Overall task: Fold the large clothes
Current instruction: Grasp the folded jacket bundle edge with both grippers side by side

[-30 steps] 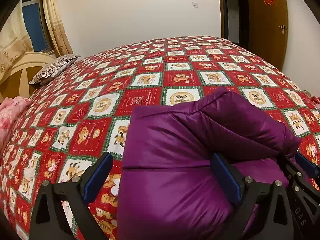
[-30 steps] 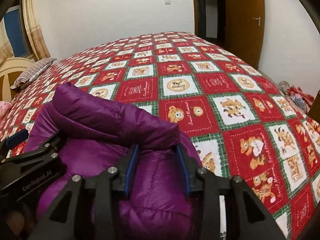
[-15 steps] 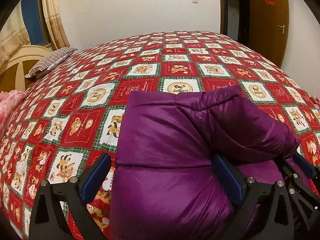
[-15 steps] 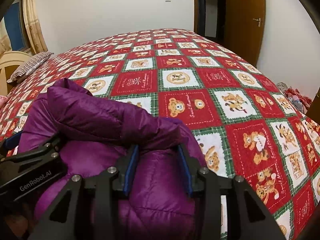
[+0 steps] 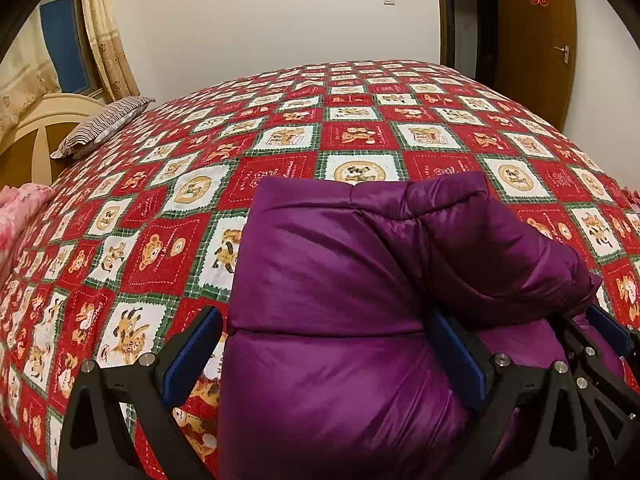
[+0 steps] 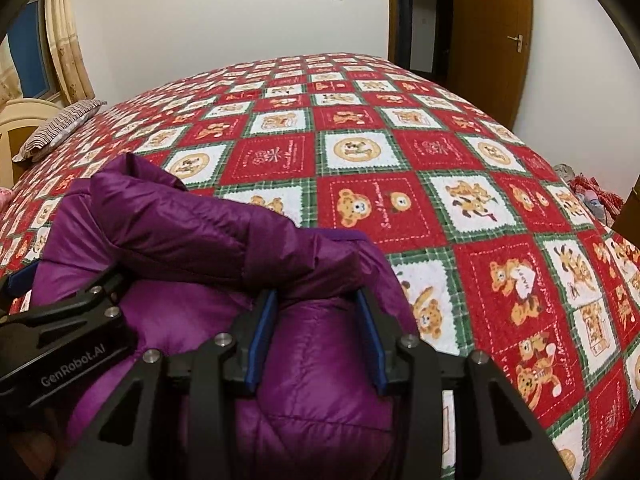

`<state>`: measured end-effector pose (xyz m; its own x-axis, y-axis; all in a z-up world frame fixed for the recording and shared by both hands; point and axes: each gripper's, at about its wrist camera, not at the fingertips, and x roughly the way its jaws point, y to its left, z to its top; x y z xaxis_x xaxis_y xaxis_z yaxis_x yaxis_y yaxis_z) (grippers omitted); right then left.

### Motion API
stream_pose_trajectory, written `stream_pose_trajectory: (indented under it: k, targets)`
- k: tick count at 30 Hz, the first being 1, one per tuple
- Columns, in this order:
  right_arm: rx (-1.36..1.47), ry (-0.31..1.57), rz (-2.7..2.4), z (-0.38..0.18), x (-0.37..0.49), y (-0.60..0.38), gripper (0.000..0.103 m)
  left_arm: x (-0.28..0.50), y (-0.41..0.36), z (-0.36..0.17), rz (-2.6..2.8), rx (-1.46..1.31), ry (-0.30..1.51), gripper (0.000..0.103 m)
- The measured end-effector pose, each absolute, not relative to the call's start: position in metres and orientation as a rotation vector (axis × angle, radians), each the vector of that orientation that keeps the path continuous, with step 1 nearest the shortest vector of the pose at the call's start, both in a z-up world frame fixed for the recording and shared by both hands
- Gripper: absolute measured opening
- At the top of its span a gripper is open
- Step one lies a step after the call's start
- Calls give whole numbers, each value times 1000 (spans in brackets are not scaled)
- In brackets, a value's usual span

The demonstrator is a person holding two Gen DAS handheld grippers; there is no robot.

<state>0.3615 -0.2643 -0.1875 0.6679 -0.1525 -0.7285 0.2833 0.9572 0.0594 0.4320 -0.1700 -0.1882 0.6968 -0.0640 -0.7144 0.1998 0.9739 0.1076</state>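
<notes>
Bedroom with white walls, a wooden door [image 5: 532,40] at the far right and a curtain [image 5: 106,28] by a window at the far left. Most of both views is filled by a bed under a quilt [image 5: 360,136] of red and white squares printed with bears. At the far left edge of the bed lies a striped pillow [image 5: 104,124], with pink cloth [image 5: 20,208] nearer on the same side.

On the near part of the quilt lies a jacket [image 5: 340,288], purple, puffy and quilted, bundled into a thick stack with a sleeve folded over its top towards the right.

In the left wrist view, the left gripper [image 5: 324,356] is spread wide across the near left part of the jacket. Its right finger touches the padding under the folded sleeve. Its left finger stands just beside the jacket's left edge, over the quilt, with a gap between pad and cloth, so it pinches nothing.

In the right wrist view, the right gripper [image 6: 316,336] straddles the near right part of the jacket. A thick roll of padding fills the space between its blue pads, which press on it from both sides, just below the end of the folded sleeve. The left gripper's black body shows at the near left of this view, against the jacket.
</notes>
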Motion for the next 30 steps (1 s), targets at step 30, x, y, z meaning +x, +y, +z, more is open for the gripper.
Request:
stream_pose_trajectory:
  k: [30]
  targets:
    - [152,812,-264,-194,366,-264,47,431,-174,-193,-133,208,787,102]
